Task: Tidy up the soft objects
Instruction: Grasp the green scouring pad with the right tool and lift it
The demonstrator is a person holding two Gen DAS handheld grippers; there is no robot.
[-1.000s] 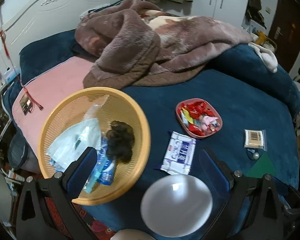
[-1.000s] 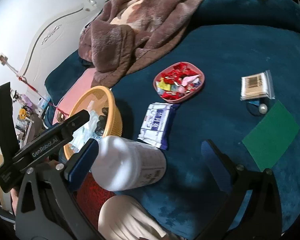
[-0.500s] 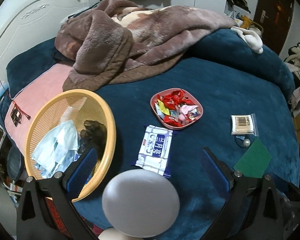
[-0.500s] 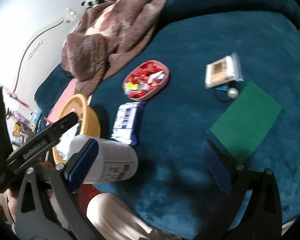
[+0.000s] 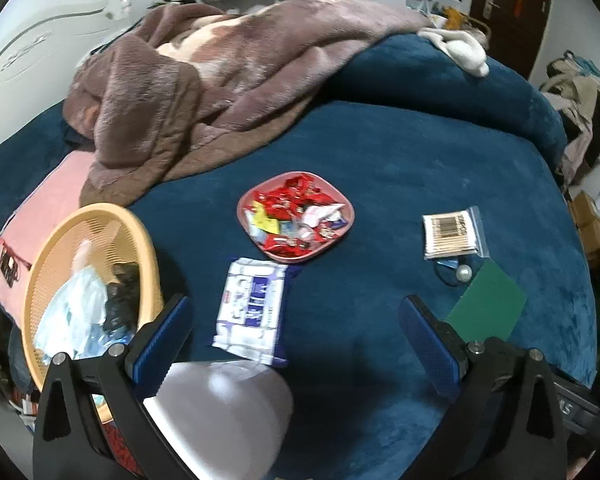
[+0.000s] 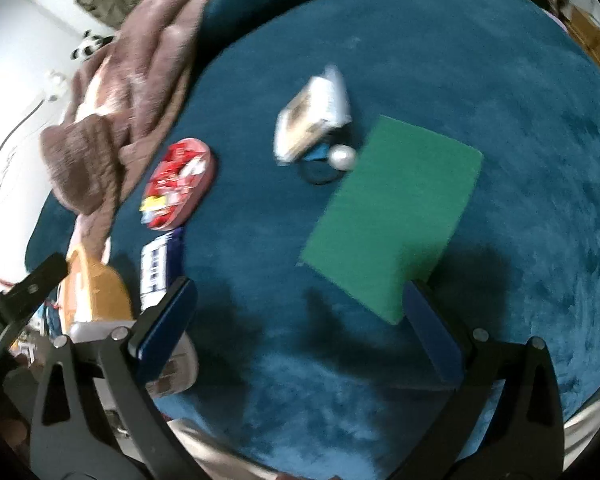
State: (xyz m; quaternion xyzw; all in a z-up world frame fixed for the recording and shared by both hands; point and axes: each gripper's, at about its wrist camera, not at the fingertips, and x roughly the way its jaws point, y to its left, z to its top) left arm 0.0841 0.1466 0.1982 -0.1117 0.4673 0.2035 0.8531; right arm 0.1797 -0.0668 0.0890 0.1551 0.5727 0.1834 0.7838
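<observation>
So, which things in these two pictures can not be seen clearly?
- Basket contents, left wrist view: heaped, partly behind the left gripper finger.
- Wipes pack print: too small.
- White container: cut off by the bottom edge.
- Cotton swab bag, right wrist view: motion blurred.
- Green pad corner: behind the right gripper finger.

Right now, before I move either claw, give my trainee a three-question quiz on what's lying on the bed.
1. True or false: the right claw is shut on the green pad.
2. What lies nearest the pearl-like bead? A) candy dish B) bag of cotton swabs C) yellow basket
3. Fill in: the wet-wipe pack lies between the candy dish and the white ______ at the near edge.

Key: 1. False: both the right claw and the left claw are open, holding nothing. 2. B. 3. container.
</observation>
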